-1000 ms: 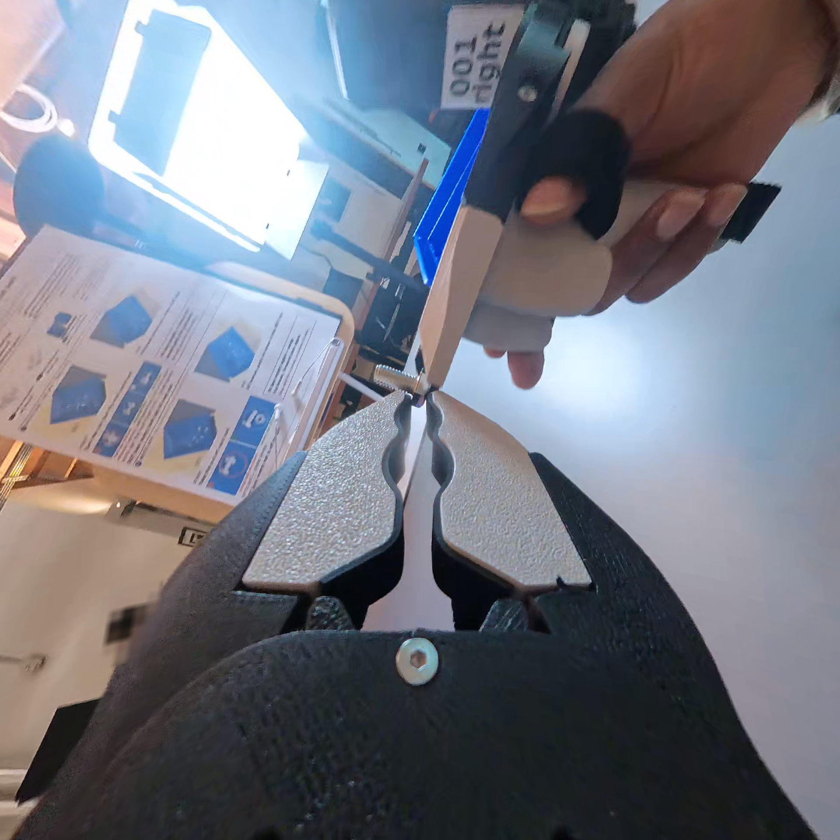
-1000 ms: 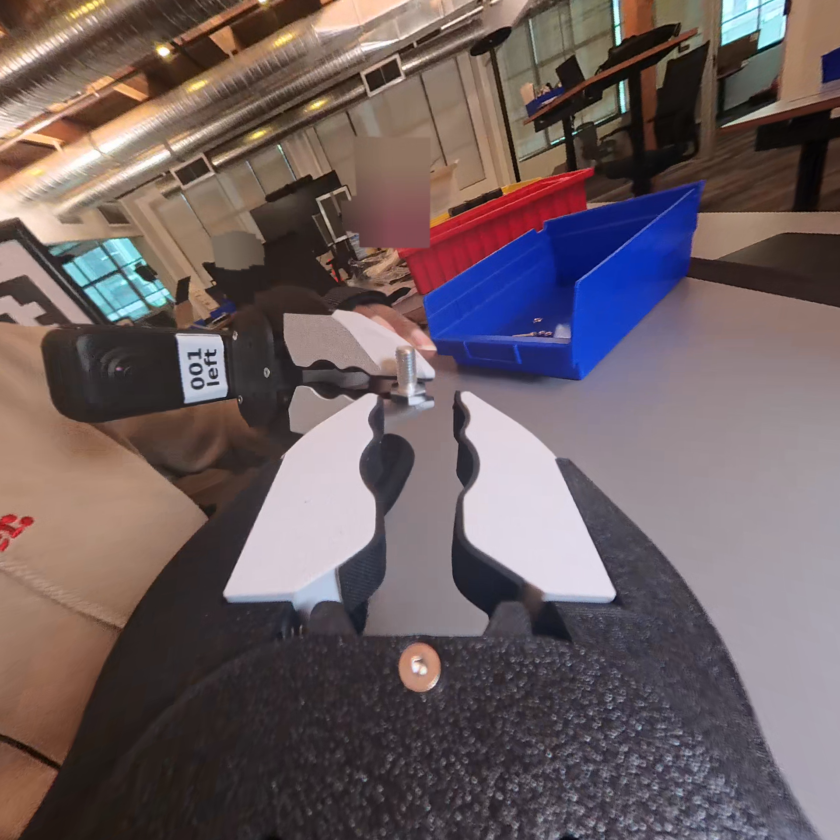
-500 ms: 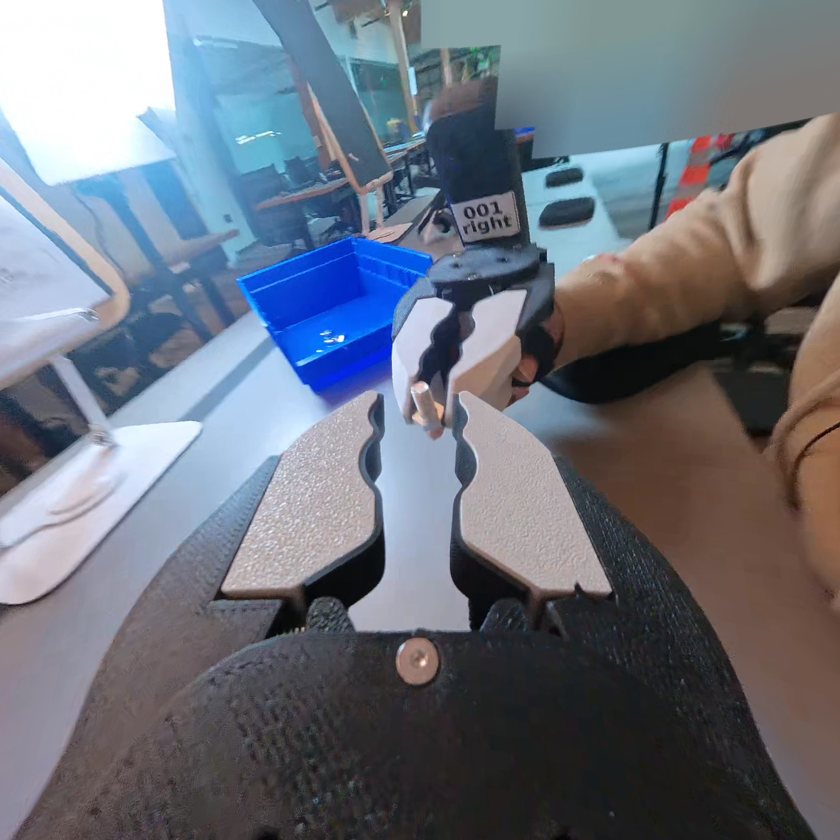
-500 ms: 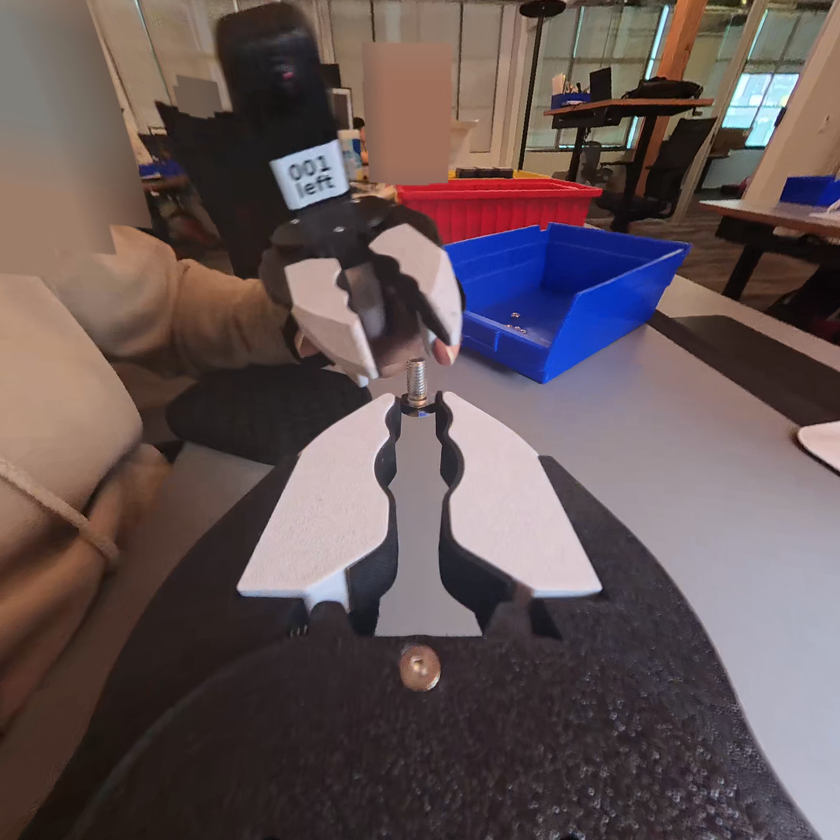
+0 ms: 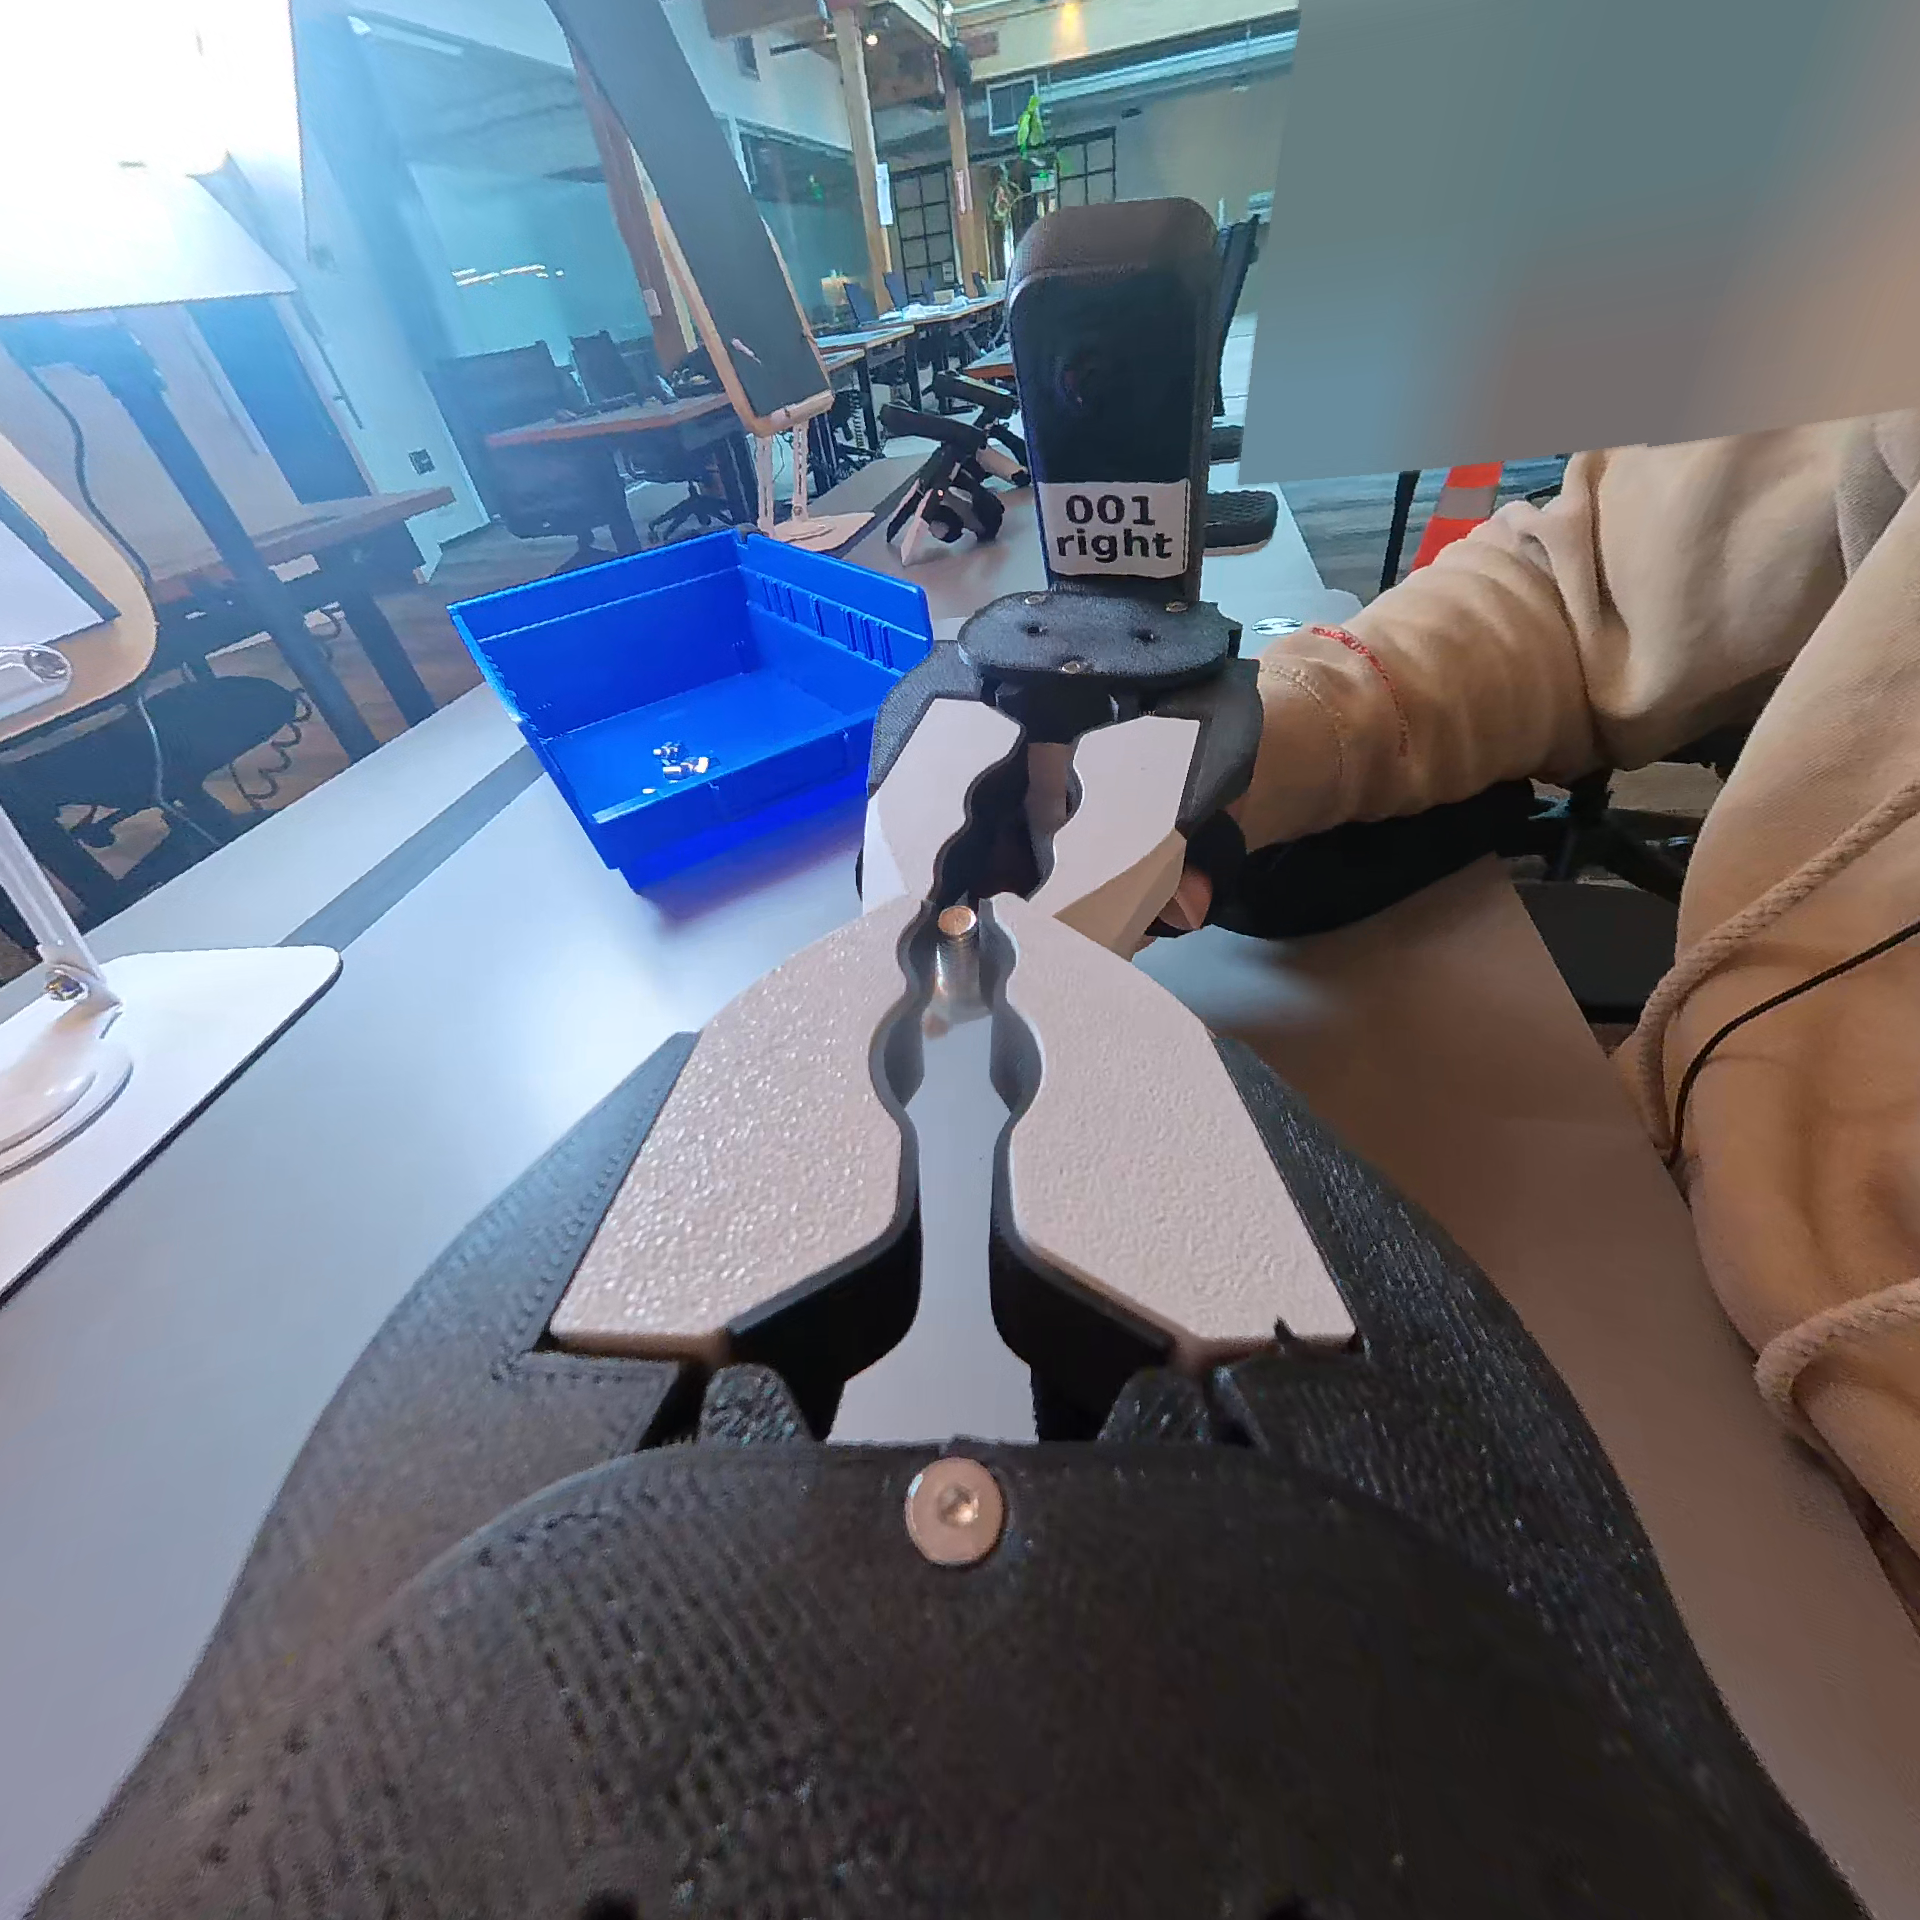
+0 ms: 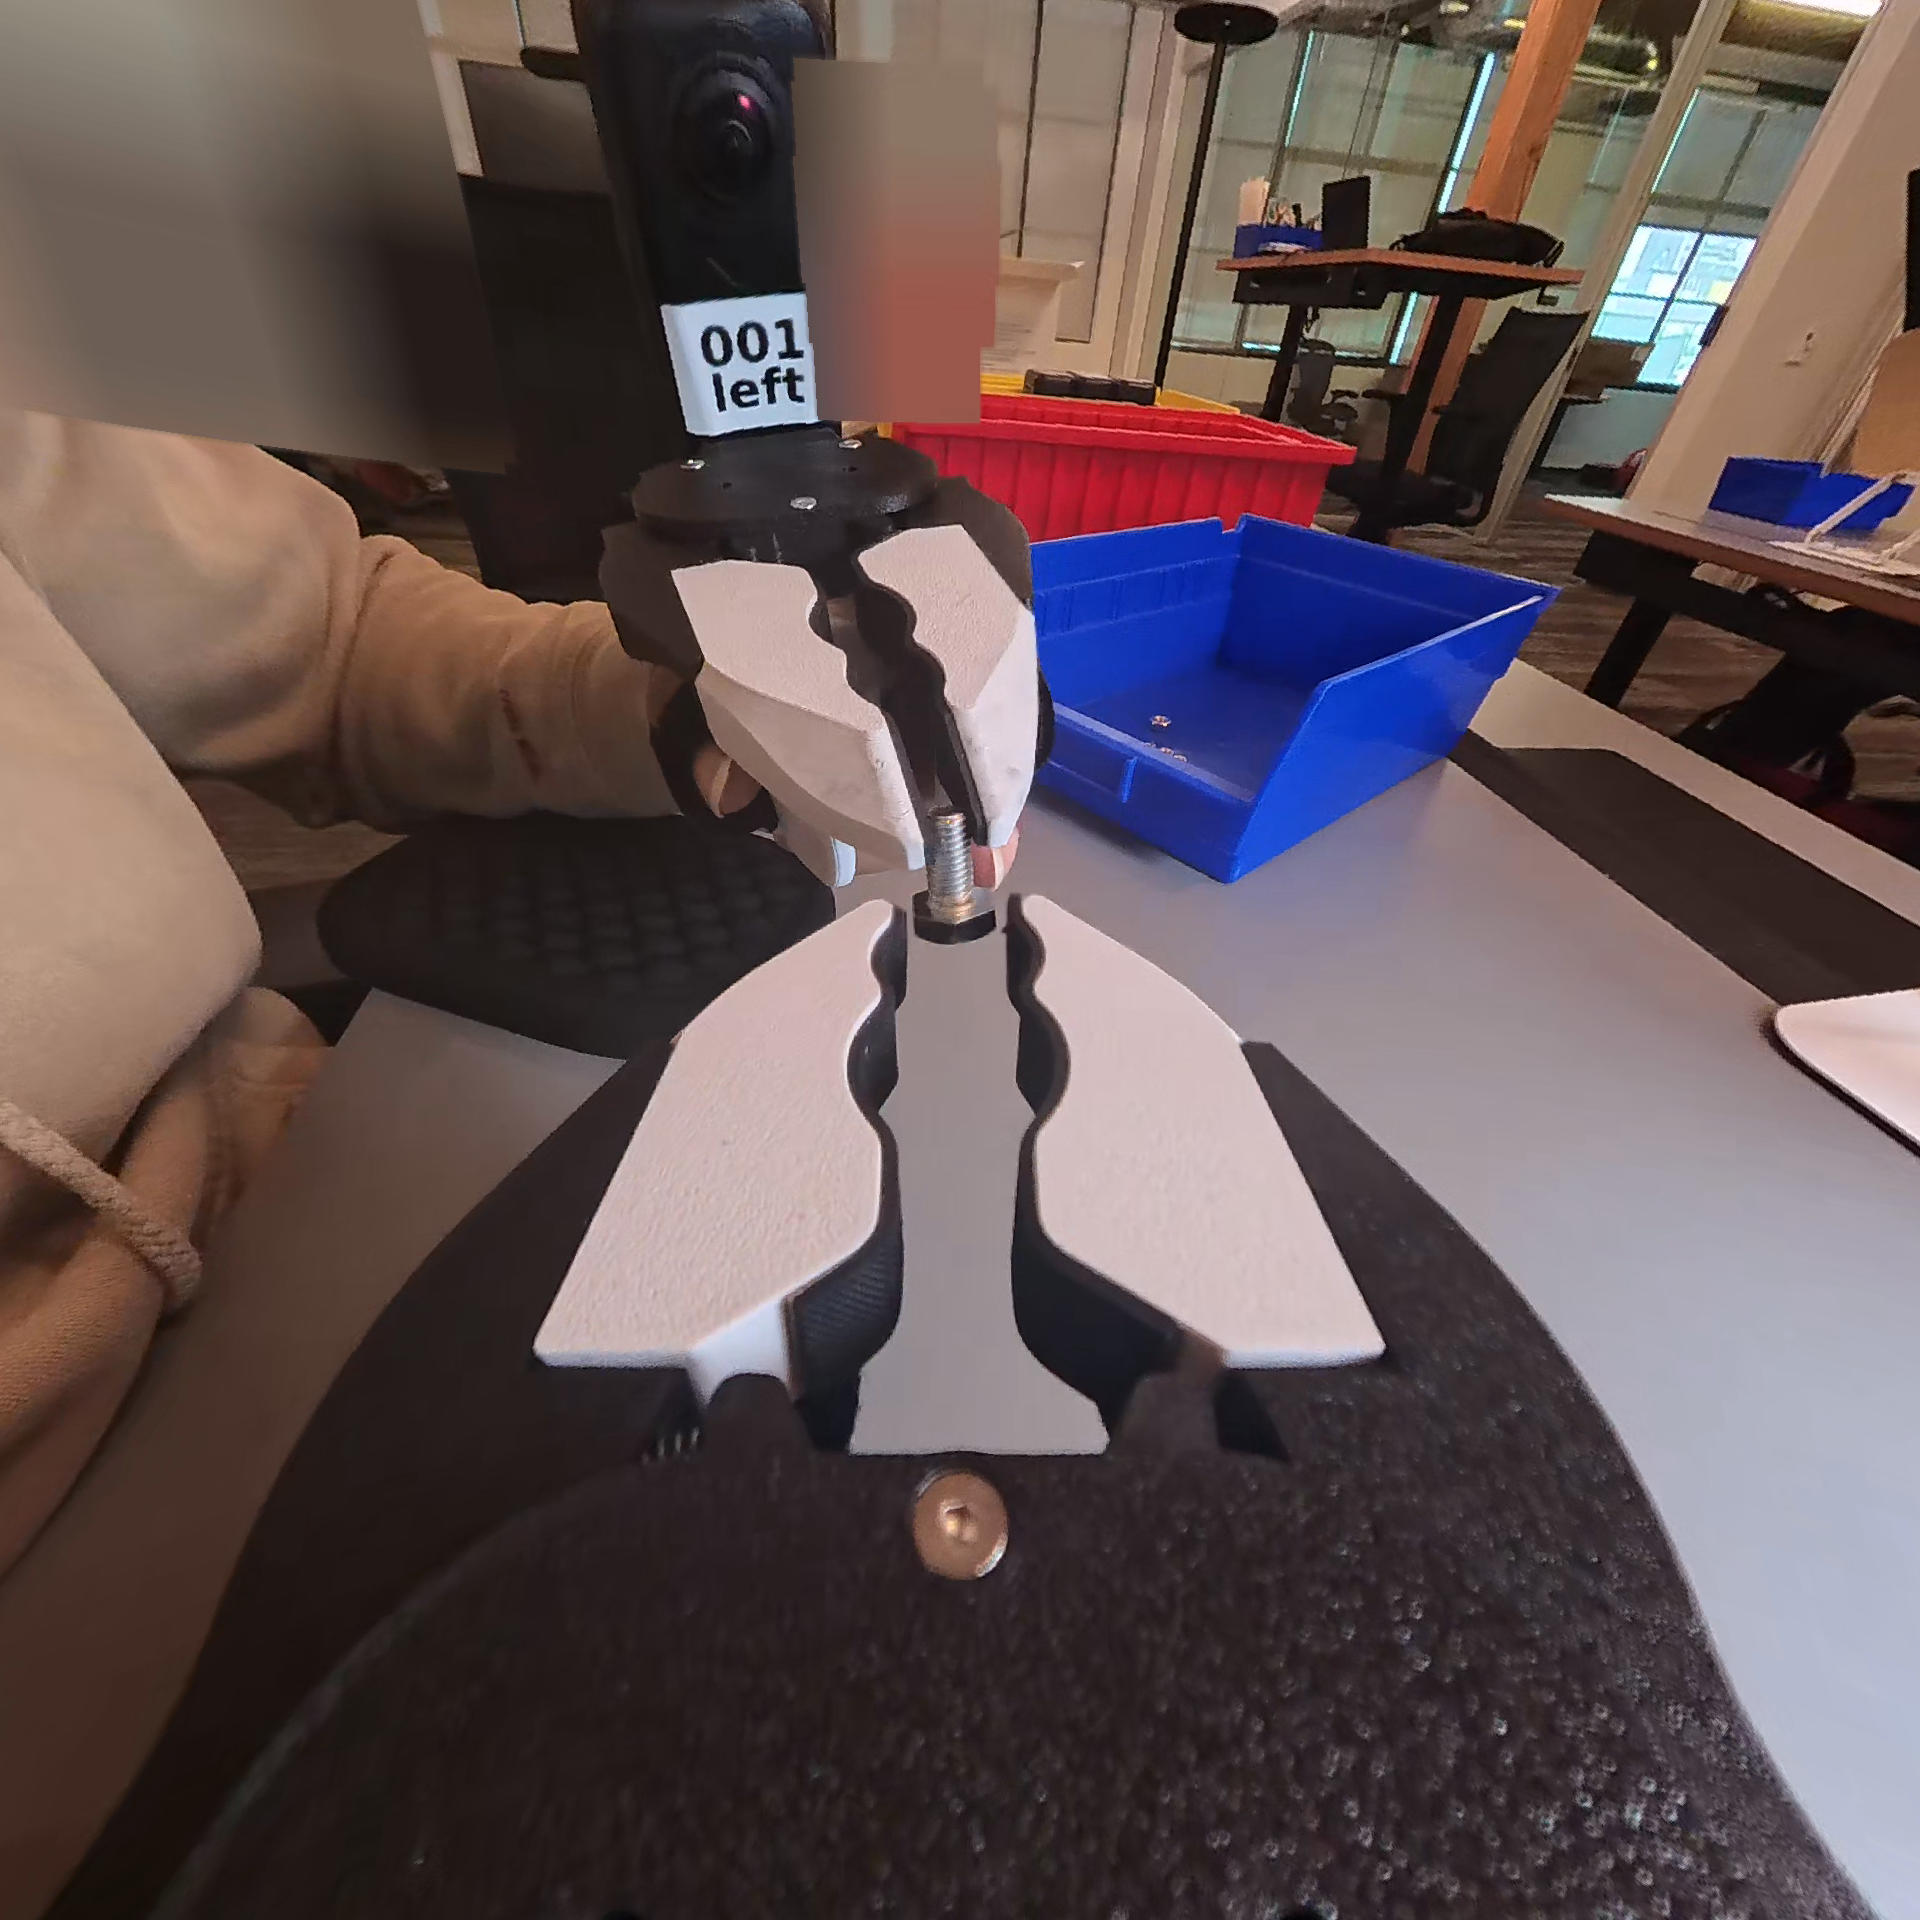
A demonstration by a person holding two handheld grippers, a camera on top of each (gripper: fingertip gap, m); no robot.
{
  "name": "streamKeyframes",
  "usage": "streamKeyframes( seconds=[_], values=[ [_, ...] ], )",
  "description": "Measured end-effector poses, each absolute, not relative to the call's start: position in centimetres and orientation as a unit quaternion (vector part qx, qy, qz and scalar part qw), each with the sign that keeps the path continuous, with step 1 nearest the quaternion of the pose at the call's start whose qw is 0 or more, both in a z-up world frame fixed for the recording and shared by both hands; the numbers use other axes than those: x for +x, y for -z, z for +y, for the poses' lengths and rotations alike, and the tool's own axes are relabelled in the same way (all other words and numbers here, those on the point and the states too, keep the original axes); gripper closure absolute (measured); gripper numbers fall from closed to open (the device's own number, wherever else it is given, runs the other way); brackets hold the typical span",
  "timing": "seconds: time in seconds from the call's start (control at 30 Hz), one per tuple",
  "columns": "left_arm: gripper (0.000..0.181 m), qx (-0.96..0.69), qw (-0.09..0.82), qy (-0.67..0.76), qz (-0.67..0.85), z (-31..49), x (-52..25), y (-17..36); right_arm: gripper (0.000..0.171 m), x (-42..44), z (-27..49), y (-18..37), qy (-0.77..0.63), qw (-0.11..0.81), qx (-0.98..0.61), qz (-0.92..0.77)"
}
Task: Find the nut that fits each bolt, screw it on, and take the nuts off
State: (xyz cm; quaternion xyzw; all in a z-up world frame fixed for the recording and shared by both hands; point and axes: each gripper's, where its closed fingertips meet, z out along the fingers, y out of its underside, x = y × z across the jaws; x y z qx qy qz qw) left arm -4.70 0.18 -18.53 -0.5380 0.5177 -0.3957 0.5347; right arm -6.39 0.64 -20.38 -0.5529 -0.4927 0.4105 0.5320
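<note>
Bolt (image 6: pixel 951 860): silver, held up between both grippers over the grey table (image 5: pixel 260 1195)
Left gripper (image 5: pixel 954 940): squeezed on the bolt's threaded end
Right gripper (image 6: pixel 954 920): pinched on the bolt's dark bottom end
Labels: one white tag with writing on each gripper
Blue bin (image 6: pixel 1351 665): behind, with small metal bits inside

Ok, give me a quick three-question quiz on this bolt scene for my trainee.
1. True or false: the blue bin is empty.
2. What are the left gripper and the right gripper both closed on? A) one bolt B) a screwdriver C) a cable
3. Fill in: behind the blue bin stands a ___ bin.
Key: 1 false, small metal parts lie on its floor. 2 A. 3 red, the red bin.
</note>
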Motion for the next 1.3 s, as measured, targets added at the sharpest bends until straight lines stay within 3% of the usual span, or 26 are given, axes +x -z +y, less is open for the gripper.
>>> streamKeyframes(
  seconds=[0.33,0.4,0.5,0.63,0.73,1.03,1.17,1.3],
  values=[
    [0.174,-0.537,0.538,0.396,0.515,0.2,-4.5,18.4,0.157,-6.5,0.6,20.4,-0.413,0.532,-0.553,-0.491],
    [0.163,-0.543,0.547,0.394,0.501,0.9,-5.0,17.9,0.157,-6.3,0.8,20.2,-0.418,0.529,-0.558,-0.484],
    [0.152,-0.566,0.576,0.359,0.468,3.9,-8.3,15.2,0.157,-5.4,1.8,20.2,-0.412,0.53,-0.573,-0.47],
    [0.154,-0.663,0.572,0.243,0.417,10.7,-16.8,12.3,0.157,-4.4,2.9,20.0,-0.41,0.531,-0.589,-0.45],
    [0.157,-0.756,0.49,0.168,0.4,15.3,-23.2,13.6,0.157,-4.1,3.1,19.8,-0.418,0.528,-0.591,-0.443],
    [0.16,-0.917,0.112,-0.006,0.382,20.7,-36.6,27.3,0.157,-3.8,3.1,20.8,-0.418,0.514,-0.6,-0.448],
    [0.153,-0.929,0.007,-0.03,0.37,20.2,-38.8,30.3,0.157,-3.5,3.2,21.2,-0.416,0.51,-0.605,-0.449],
    [0.153,-0.929,-0.031,-0.045,0.366,20.4,-39.4,31.6,0.157,-3.3,3.5,21.2,-0.422,0.506,-0.607,-0.443]
  ],
)
